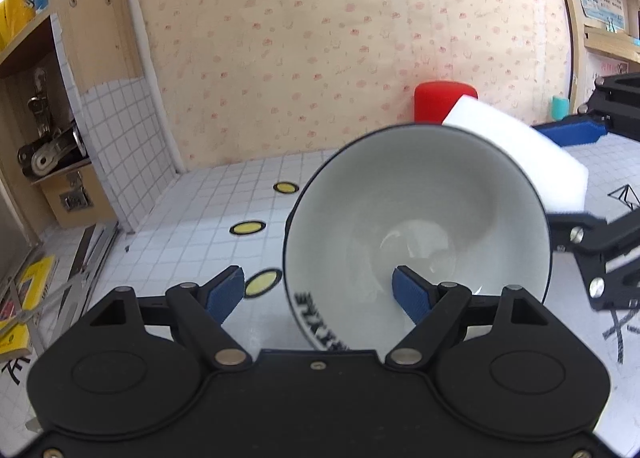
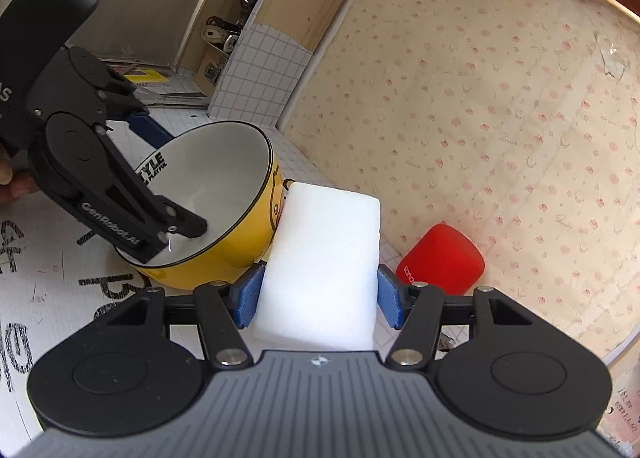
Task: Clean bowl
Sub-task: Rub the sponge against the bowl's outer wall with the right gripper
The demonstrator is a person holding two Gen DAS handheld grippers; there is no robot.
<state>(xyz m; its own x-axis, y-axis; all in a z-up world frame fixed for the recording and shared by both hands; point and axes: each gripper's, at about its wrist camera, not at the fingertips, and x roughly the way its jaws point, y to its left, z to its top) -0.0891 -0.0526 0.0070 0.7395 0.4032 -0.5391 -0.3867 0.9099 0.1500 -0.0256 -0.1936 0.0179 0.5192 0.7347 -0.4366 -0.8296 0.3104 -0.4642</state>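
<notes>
A bowl (image 1: pixel 420 198), white inside and yellow outside (image 2: pixel 224 170), is tipped on the tiled counter with its mouth toward the left wrist camera. My left gripper (image 1: pixel 318 278) straddles its near wall: one finger is inside on the white surface, the other outside, and a gap shows beside the outer pad. My left gripper (image 2: pixel 182 182) also appears in the right wrist view. My right gripper (image 2: pixel 320 274) is shut on a white sponge block (image 2: pixel 328 250). The sponge's far end leans against the bowl's yellow outer side. From the left, the sponge (image 1: pixel 520 146) sits behind the bowl's upper right rim, with my right gripper (image 1: pixel 560 178) on it.
A red rounded object (image 2: pixel 444 262) stands by the papered wall, beyond the sponge. A wooden shelf with metal tools (image 1: pixel 44 138) and a yellow book (image 1: pixel 24 298) lie at the left. A small teal item (image 1: pixel 559 108) is at the far right. A person's hand (image 2: pixel 8 178) holds the left gripper.
</notes>
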